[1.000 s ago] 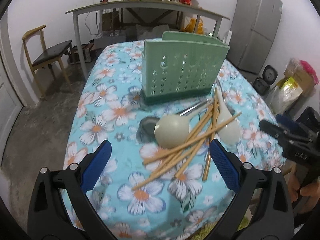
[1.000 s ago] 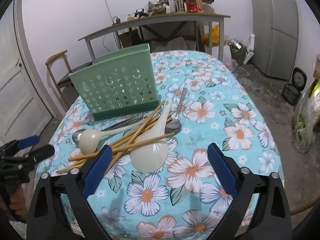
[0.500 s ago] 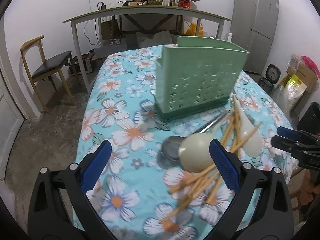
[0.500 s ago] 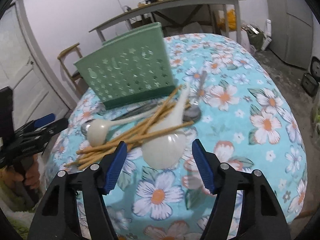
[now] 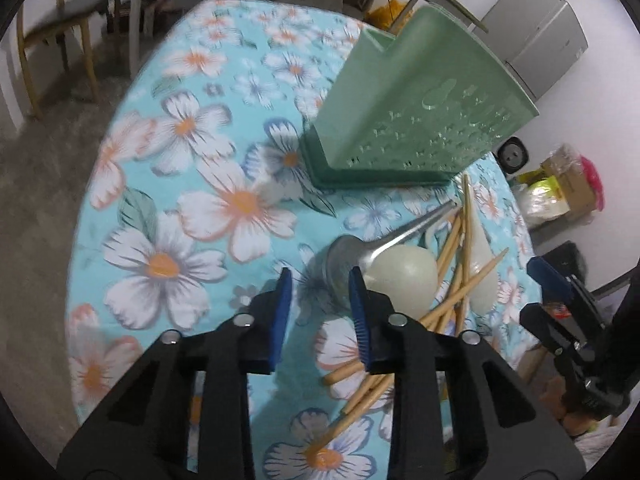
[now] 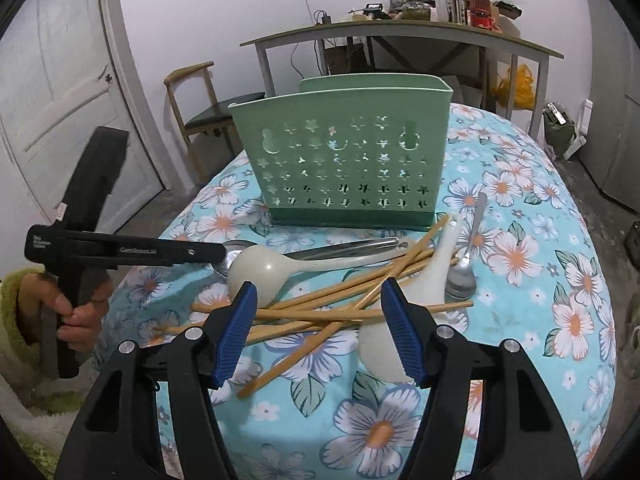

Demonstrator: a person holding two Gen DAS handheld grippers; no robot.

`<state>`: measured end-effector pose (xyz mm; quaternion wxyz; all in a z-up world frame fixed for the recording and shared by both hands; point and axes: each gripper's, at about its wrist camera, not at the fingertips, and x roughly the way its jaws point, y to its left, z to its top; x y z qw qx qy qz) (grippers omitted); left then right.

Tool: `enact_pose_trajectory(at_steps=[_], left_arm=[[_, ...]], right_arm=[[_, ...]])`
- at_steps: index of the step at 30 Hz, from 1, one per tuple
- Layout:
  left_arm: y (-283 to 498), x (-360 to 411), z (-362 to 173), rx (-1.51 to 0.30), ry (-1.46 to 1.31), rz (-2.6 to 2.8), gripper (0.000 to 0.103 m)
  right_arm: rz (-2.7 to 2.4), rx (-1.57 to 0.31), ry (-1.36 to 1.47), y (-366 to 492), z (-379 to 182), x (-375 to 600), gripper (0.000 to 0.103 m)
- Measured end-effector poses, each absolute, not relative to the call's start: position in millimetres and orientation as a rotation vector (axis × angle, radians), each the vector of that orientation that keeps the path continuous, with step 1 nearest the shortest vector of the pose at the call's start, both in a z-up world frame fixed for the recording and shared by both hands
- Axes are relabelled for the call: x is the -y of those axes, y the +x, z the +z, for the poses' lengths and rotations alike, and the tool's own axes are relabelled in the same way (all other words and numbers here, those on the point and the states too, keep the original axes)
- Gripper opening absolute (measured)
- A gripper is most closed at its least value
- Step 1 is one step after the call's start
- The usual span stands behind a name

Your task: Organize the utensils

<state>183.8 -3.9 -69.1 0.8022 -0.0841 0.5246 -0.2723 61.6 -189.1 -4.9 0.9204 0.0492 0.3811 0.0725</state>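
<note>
A green perforated utensil holder (image 6: 344,160) stands upright on the floral tablecloth (image 6: 520,264); it also shows in the left wrist view (image 5: 408,120). In front of it lies a pile: several wooden chopsticks (image 6: 344,304), a cream ladle (image 6: 260,272), a cream rice paddle (image 6: 416,312), a metal ladle (image 5: 344,260) and a small metal spoon (image 6: 464,272). My left gripper (image 5: 320,284) is partly open, empty, its right pad beside the metal ladle's bowl. My right gripper (image 6: 320,320) is open, empty, just above the chopsticks.
A long grey table (image 6: 400,36) with clutter stands behind the round table. A wooden chair (image 6: 200,108) and a white door (image 6: 60,92) are at the left. A grey fridge (image 5: 540,48) stands at the right. Bags (image 5: 560,192) lie on the floor.
My left gripper has dropped toward the table and narrowed its jaws near the metal ladle's bowl. My right gripper has moved closer over the chopsticks, its jaws narrower than a second ago.
</note>
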Motion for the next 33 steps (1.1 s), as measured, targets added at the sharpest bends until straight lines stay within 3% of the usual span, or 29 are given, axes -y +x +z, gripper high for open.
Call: enact_pose_trajectory(at_steps=[4, 13, 25, 30, 33], left_arm=[[189, 10, -83, -1.184, -0.219, -0.602, 0.012], [201, 6, -83, -1.150, -0.296, -0.605, 0.005], [215, -24, -72, -1.082, -0.285, -0.499, 0.004], [216, -26, -72, -1.068, -0.292, -0.494, 0.005], [216, -28, -73, -1.066, -0.295, -0.493, 0.005]], right_arm=[[0.149, -0.781, 0.102, 62, -3, 188, 0.063], [0.171, -0.788, 0.064, 66, 0, 175, 0.063], [0.141, -0.776, -0.150, 85, -2, 151, 0.063], [0.139, -0.797, -0.333, 109, -12, 144, 0.051], [0.194, -0.839, -0.472, 121, -24, 133, 0.050]])
